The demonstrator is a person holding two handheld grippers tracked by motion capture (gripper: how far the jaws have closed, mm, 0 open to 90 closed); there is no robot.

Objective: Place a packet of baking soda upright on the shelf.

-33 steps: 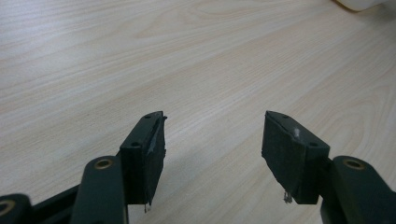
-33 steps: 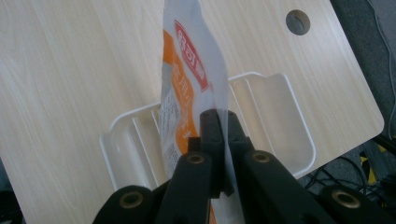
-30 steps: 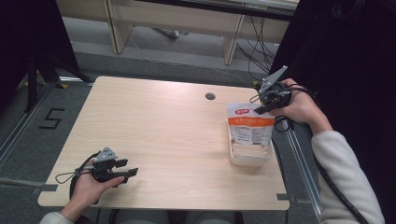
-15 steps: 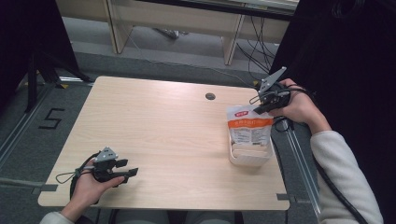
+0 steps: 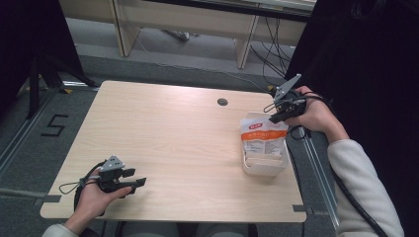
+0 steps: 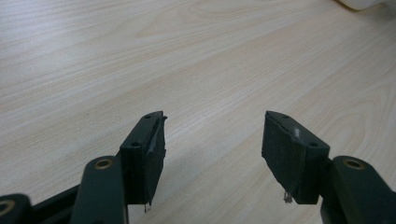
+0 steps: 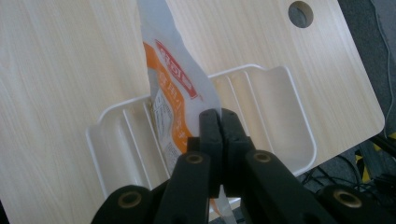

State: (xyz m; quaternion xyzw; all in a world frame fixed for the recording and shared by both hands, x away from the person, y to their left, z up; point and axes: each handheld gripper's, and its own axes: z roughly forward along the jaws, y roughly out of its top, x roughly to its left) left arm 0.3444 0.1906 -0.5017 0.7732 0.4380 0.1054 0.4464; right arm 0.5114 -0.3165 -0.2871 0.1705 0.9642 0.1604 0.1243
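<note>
We found the tray (image 5: 263,168) near the table's (image 5: 173,138) right edge — the pouch (image 5: 262,138) stood in it — and the cable hole (image 5: 222,101) lay behind, toward the far edge.

Light wooden table (image 5: 163,128), grey floor (image 5: 29,148), wooden furniture legs (image 5: 118,24) behind.

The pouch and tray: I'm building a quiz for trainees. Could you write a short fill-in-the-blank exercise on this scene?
1. The right gripper is shut on the edge of the orange and white ____.
2. The pouch hangs over a white ____ with ribs.
3. The left gripper has its jaws ____, nothing between them.
4. The tray sits near the table's ____ edge in the high view.

Missing words: pouch; tray; open; right
</note>
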